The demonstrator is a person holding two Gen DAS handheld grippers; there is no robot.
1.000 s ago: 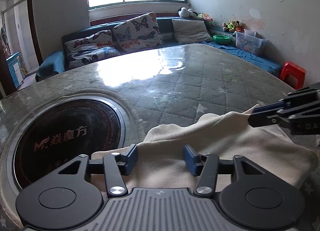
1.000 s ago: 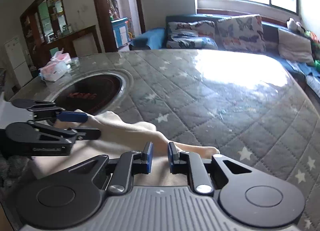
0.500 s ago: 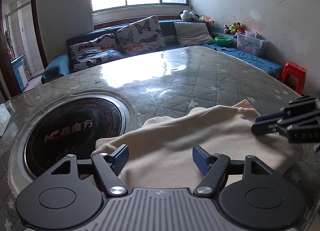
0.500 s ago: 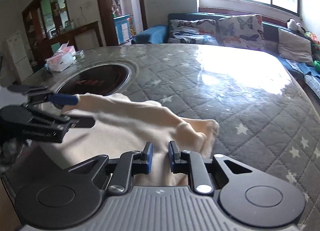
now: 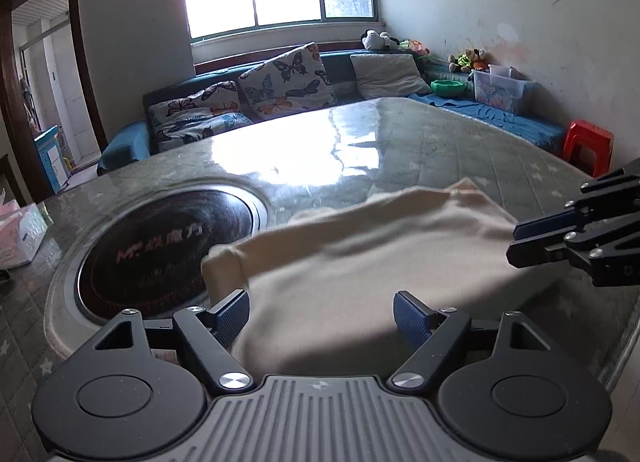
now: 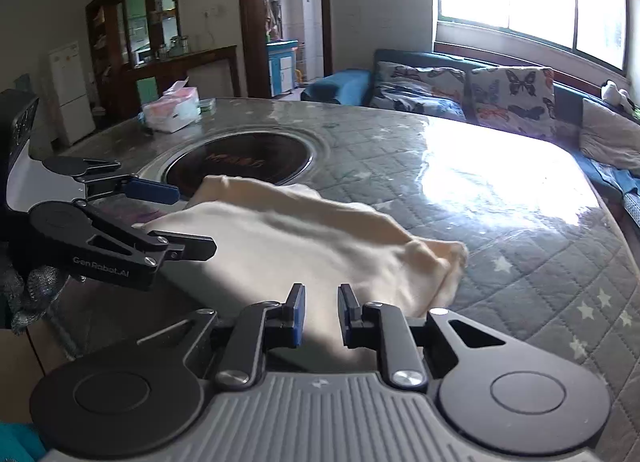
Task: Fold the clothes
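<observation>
On the near part of a grey quilted table [image 5: 460, 149], under a glossy clear cover, a cream garment [image 5: 360, 258] is being shown lying folded over on itself (its outline is blurred in both views). In the left wrist view its left end is lying just beside the dark round hob [image 5: 168, 246] set into the tabletop, and its far right corner is reaching toward the star-patterned quilting.

The left gripper [image 5: 321, 312] is being held low at the garment's near edge with its blue-padded fingers [image 5: 230, 316] spread wide; nothing is being gripped between them, and cloth is being seen through the gap. In the right wrist view the same tool [image 6: 188, 221] is being seen from the side at the cloth's left end, jaws apart.

The right gripper [image 6: 321, 314] is being held at the garment's near right edge with its fingers [image 6: 298, 312] drawn close, a narrow gap being left; whether cloth is being pinched there cannot be told, since the fabric is passing below the tips. In the left wrist view it [image 5: 516, 242] is being seen entering from the right, its tips at the cloth's right side.

A tissue pack [image 6: 172, 109] is being seen on the far left of the table, and butterfly-print cushions [image 5: 286, 79] are being seen on a blue sofa [image 5: 124, 141] under the window.
</observation>
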